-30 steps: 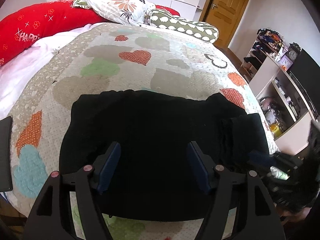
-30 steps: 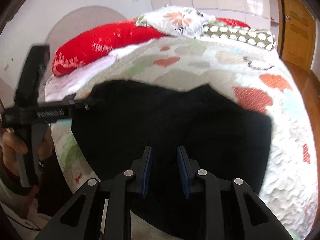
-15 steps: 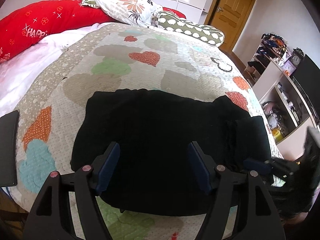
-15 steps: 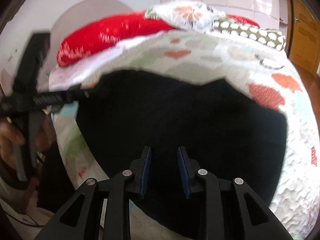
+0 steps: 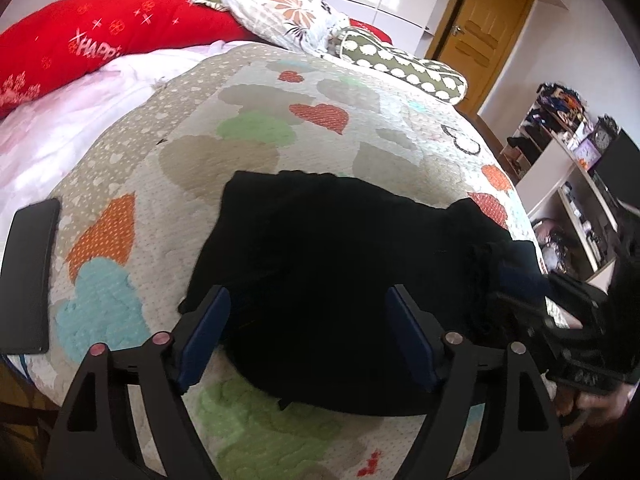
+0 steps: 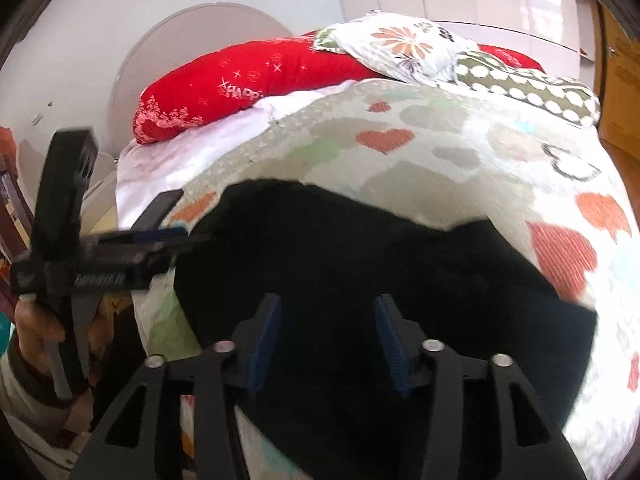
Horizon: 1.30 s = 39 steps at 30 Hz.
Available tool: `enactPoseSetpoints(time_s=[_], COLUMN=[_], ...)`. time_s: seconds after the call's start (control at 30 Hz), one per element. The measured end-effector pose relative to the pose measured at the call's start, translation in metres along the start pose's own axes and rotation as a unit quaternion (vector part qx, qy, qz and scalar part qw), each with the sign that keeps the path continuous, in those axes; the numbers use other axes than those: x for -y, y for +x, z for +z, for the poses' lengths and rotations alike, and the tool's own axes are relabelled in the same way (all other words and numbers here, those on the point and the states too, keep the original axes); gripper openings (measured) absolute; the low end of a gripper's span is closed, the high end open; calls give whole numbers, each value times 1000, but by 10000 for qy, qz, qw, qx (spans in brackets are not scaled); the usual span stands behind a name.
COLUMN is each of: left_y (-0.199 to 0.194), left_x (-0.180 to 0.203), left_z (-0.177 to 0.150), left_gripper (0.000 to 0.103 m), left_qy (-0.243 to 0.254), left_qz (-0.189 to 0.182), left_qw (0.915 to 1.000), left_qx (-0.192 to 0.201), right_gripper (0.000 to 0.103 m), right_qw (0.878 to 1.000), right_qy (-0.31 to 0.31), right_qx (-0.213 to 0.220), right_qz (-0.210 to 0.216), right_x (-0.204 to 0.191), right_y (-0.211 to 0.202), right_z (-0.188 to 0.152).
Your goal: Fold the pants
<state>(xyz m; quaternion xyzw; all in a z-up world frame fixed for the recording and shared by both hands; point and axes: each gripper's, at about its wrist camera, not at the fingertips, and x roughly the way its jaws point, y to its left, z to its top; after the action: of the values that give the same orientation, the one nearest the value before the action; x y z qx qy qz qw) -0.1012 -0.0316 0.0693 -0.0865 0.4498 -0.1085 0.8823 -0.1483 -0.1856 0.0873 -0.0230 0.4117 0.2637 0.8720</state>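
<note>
Pants [image 5: 348, 280], one black pair on quilt [image 5: 248, 136], left gripper [image 5: 308, 336] spread wide above near edge, holding nothing, three pillows; right view: right gripper [image 6: 326, 340] parted over pants, empty, left gripper beside pants edge.

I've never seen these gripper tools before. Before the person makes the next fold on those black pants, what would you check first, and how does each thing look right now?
1. Left gripper open and free of cloth: ok, jaws wide apart above the black pants.
2. Right gripper open: ok, nothing between its blue pads.
3. Pants lying flat on the quilt: ok, roughly; the right-hand edge looks bunched.
4. Which edge is the waistband: cannot tell, the fabric is too dark.
5. Black slab lying clear of the pants: ok.
</note>
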Motion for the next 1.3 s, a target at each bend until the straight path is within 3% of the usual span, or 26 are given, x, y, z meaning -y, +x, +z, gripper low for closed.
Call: enactPoseSetpoints(time_s=[0.33,0.6,0.77,0.83,0.87,0.9,0.97,1.0,1.03,1.07,1.17,1.3], left_y=[-14,10,22,25,26,25,20,16,7,0,-34,-68], left_x=[-49,-58,-53,-53,-52,-52,-50,-49,-46,-44,-23,38], left_z=[-32,-41,-36,-34,-33,-32,-29,-27,-24,-22,-12,-7], left_gripper=[85,85,91,92,91,89,58,50,30,24,24,24], left_qy=[-886,-1149,-1117,-1104,-1099,-1101,-1067,-1013,-914,-872,-569,291], left_qz=[-401,-426,-531,-545,-571,-597,-624,-568,-542,-571,-802,-1123], left_qw=[9952,9924,9923,9923,9922,9919,9920,9927,9934,9933,9911,9837], left_qx=[-60,-117,9,100,159,193,260,318,434,492,897,1375], right_gripper=[81,81,81,75,56,49,38,32,31,28,26,22], right_qw=[9964,9854,9827,9830,9827,9831,9844,9854,9866,9876,9876,9862], right_qy=[-577,-1351,-1295,-1136,-1061,-1012,-993,-928,-842,-724,-498,-75], right_qx=[-239,-916,-1131,-1180,-1219,-1213,-1078,-956,-815,-588,0,840], right_qz=[575,483,689,827,909,929,971,1057,1133,1265,1490,1426], right_x=[-31,-65,-64,-64,-63,-64,-64,-60,-56,-48,-29,16], right_y=[67,139,167,174,176,176,166,156,144,124,71,-16], right_z=[73,98,99,97,96,96,97,99,103,106,112,100])
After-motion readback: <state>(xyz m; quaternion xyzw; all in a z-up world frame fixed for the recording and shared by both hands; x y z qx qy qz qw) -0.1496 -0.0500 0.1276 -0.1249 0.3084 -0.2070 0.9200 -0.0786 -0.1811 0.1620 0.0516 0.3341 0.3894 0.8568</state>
